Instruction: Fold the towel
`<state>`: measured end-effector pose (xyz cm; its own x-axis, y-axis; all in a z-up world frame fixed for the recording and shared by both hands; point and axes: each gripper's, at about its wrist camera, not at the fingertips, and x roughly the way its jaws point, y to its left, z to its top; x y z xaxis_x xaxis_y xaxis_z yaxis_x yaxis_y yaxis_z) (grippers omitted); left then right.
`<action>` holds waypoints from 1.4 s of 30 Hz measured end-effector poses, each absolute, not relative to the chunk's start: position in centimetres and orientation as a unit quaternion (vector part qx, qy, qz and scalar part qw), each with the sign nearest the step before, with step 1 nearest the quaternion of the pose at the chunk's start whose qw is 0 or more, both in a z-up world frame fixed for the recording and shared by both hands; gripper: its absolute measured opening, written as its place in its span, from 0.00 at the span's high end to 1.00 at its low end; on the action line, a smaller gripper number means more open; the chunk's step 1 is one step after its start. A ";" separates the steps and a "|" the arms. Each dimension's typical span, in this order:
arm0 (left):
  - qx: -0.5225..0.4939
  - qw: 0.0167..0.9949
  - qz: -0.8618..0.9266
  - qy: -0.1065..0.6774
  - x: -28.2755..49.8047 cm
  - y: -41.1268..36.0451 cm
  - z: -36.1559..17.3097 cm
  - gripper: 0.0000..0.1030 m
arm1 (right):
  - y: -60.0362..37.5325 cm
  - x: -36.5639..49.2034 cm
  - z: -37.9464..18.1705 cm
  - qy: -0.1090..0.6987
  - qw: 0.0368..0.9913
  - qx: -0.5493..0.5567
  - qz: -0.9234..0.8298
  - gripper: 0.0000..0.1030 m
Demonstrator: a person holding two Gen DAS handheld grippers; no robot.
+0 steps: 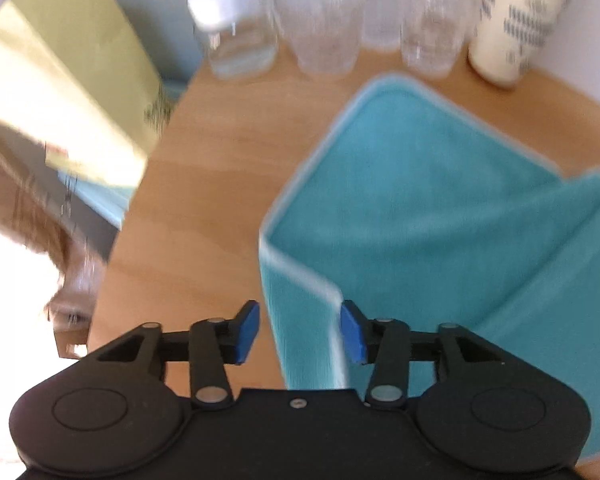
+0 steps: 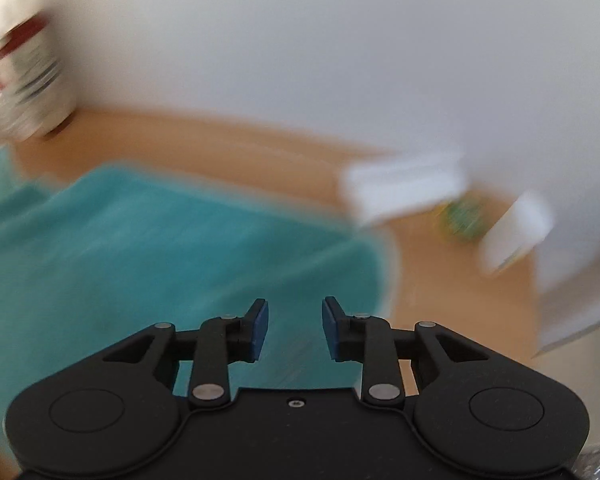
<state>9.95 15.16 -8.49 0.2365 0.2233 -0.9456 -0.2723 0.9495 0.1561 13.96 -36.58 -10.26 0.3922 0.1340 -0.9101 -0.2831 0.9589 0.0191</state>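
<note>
The teal towel (image 1: pixel 420 208) lies on the wooden table (image 1: pixel 204 184) with a layer doubled over toward 3 o'clock. Both the left claw (image 1: pixel 300 332) and right claw (image 2: pixel 295 328) hover spread and empty. It looks soft, light and limp; the pale hemmed corner at 6 o'clock seems the surest hold.

My left gripper (image 1: pixel 300 330): lower centre of its frame, jaws spread wide, blue pads (image 1: pixel 248 332) facing each other, nothing between them. My right gripper (image 2: pixel 295 328): lower centre of its frame, jaws likewise parted, blue pads (image 2: pixel 260 330) bare, gripping nothing.
</note>
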 end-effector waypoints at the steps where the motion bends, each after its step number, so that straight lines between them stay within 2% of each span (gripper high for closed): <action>1: -0.018 0.793 0.154 0.590 11.0 15.5 -8.6 0.46 | -36.2 13.0 -10.7 0.544 0.828 -0.063 0.122 0.68; 3: -0.014 0.805 0.146 0.575 13.1 16.2 -9.0 0.41 | -35.3 10.8 -11.7 0.565 0.816 -0.046 0.113 0.68; 8: 0.017 0.824 0.103 0.557 17.5 16.6 -10.4 0.39 | -33.9 6.9 -12.8 0.587 0.805 -0.025 0.084 0.68; 14: 0.078 0.826 0.052 0.556 22.1 16.3 -13.0 0.39 | -34.1 6.6 -13.2 0.587 0.809 -0.003 0.028 0.68; 20: 0.086 0.830 0.037 0.550 23.4 16.0 -14.1 0.39 | -33.6 6.2 -13.2 0.579 0.815 -0.013 0.008 0.67; 22: 0.086 0.832 0.028 0.548 23.5 15.9 -14.2 0.46 | -34.0 6.3 -13.3 0.580 0.815 -0.002 0.005 0.67; 23: 0.082 0.833 0.017 0.547 23.5 15.9 -14.3 0.59 | -34.0 6.3 -13.3 0.580 0.814 -0.001 0.005 0.67; 25: 0.081 0.834 0.005 0.545 23.4 15.5 -14.4 0.71 | -34.0 6.3 -13.3 0.582 0.813 0.000 0.004 0.64; 26: 0.090 0.835 0.007 0.543 23.2 15.2 -14.5 0.84 | -34.1 6.2 -13.3 0.582 0.813 -0.001 0.000 0.63; 27: 0.105 0.835 0.013 0.539 23.1 14.8 -14.6 0.92 | -34.3 6.0 -13.3 0.583 0.812 -0.004 -0.007 0.63; 30: 0.141 0.835 0.031 0.530 22.6 13.6 -15.1 0.94 | -34.9 5.5 -13.2 0.585 0.811 -0.012 -0.028 0.63; 42: 0.089 0.830 0.122 0.537 21.8 18.6 -16.0 0.93 | -36.8 3.9 -12.9 0.593 0.800 -0.006 -0.088 0.63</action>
<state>21.84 18.62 -16.00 0.3934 0.2975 -0.8699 -0.1060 0.9546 0.2786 3.91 -36.79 -12.95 0.2816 -0.1468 -0.9482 0.1336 0.9846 -0.1127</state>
